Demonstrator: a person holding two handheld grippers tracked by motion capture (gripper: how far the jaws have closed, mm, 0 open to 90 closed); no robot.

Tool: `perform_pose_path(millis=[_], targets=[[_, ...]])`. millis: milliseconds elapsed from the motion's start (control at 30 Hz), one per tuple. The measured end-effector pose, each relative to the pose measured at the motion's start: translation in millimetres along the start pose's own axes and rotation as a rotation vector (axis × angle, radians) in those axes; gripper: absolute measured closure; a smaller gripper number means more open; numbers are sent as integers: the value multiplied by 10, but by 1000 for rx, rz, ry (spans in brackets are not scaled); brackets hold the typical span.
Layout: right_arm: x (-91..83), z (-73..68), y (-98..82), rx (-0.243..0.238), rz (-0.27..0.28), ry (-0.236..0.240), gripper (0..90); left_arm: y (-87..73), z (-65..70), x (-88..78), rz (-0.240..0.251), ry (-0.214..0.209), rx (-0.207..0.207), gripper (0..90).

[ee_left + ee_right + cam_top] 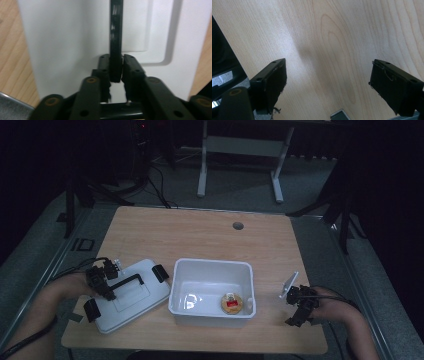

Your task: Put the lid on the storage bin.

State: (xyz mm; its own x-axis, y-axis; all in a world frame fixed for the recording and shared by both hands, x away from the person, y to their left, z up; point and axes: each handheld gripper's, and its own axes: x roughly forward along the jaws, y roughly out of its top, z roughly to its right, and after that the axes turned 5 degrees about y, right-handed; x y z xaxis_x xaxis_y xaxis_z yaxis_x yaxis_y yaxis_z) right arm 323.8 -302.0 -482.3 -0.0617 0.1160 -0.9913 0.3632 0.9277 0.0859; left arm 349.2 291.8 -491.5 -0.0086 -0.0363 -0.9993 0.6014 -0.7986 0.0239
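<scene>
Dim light falls on a pale wooden table with dark floor and a white desk frame beyond its far edge. Near the middle of the near half stands an open white bin, and inside it, toward its right near corner, lies a small round tin with a red label. To the left of the bin, just beside it and turned at a slant, the white lid lies flat on the wood, its two black latches at the far right and near left ends. The left gripper is over the lid, and the left gripper view shows why: its jaws are clamped on the lid's black handle, the pads pressing the bar from both sides near its end. Gripping the handle rather than the rim looks like the sensible way to lift the lid level, and the lid lying so close to the bin suggests it is meant to go on top, closing the tin inside. The right gripper sits low at the right near part of the table, well apart from the bin; its jaws stand wide apart with bare wood between them, holding nothing, probably kept out of the way or ready to steady the bin.
</scene>
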Motion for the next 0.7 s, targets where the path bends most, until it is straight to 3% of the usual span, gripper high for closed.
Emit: perform_pose_path(millis=[167,433,700], targets=[[13,0,6,4,-1,0,137,22,17,4,-11,3,1,832],[48,-3,17,-1,8,9,137,9,5,-35,17,6,6,839],[23,-14,14,-1,21,9,137,-57,10,-232,41,6,2,839]])
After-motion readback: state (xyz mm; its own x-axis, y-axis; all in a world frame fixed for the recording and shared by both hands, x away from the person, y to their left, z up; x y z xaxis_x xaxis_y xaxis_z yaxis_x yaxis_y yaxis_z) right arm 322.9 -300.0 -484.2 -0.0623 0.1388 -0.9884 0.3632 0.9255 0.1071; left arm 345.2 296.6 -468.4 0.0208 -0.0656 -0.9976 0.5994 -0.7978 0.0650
